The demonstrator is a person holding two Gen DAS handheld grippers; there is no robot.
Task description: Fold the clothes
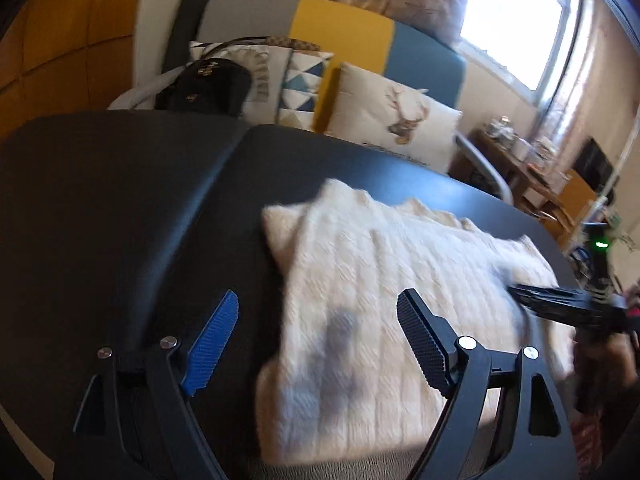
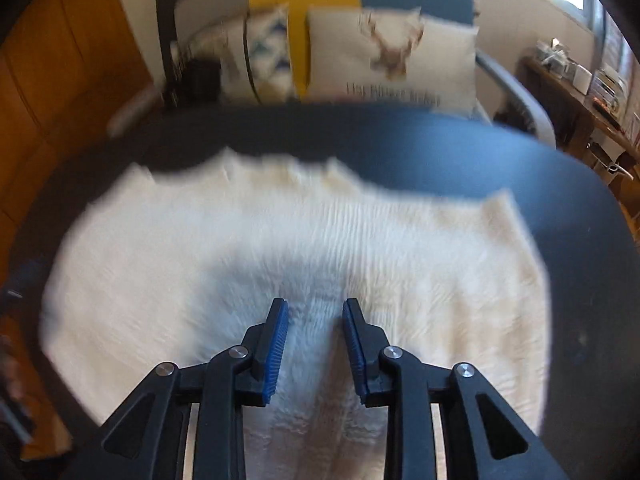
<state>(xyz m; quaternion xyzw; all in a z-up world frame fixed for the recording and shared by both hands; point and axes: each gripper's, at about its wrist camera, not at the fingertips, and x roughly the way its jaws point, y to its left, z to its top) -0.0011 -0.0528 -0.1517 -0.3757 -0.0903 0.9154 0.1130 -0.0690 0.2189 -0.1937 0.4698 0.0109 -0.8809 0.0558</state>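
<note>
A cream cable-knit sweater lies spread on the black table. My left gripper hovers over the sweater's left edge, its jaws wide open and empty. One blue pad sits over bare table and the other over the knit. In the right wrist view the sweater fills the middle, blurred by motion. My right gripper hangs just above it, jaws a little apart and opening, with fabric showing under the gap but not pinched. The right gripper also shows at the sweater's right side in the left wrist view.
Behind the table stands a sofa with a deer-print cushion, a triangle-pattern cushion and a black bag. A cluttered wooden side table is at the right under a bright window. Wooden panelling stands left.
</note>
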